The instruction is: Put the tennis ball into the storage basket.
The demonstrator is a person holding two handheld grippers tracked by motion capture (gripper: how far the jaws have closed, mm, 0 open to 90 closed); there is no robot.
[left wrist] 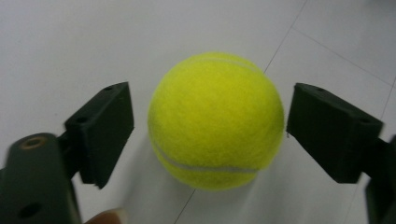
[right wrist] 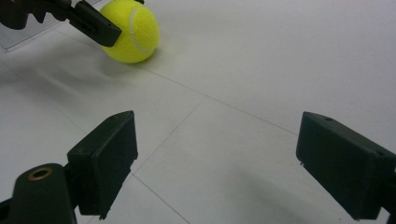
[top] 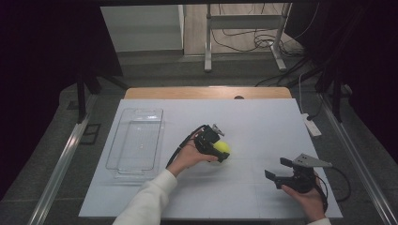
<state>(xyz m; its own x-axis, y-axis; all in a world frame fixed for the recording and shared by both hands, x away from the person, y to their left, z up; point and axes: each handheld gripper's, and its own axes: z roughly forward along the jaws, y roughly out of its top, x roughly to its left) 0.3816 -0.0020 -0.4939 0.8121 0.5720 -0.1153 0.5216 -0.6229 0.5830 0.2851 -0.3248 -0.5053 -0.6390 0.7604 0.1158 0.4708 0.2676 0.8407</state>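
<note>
1. Yellow felt tennis ball [left wrist: 215,119] sits on the white desk [top: 263,126], near its middle; being round, it has no long axis, and its pale seam curves along the lower side in my left gripper view
2. Count: one ball, one clear plastic tray [top: 136,140], two hand-held grippers
3. My left hand-held gripper [top: 222,151] straddles the ball, jaws spread wide on either side; the right-hand jaw looks about touching the felt, the other stands apart
4. My right hand-held gripper [top: 277,169] hangs low over bare desk, jaws wide apart and empty, well apart from the ball
5. Tray lies left of the ball, near the desk's left edge
</note>
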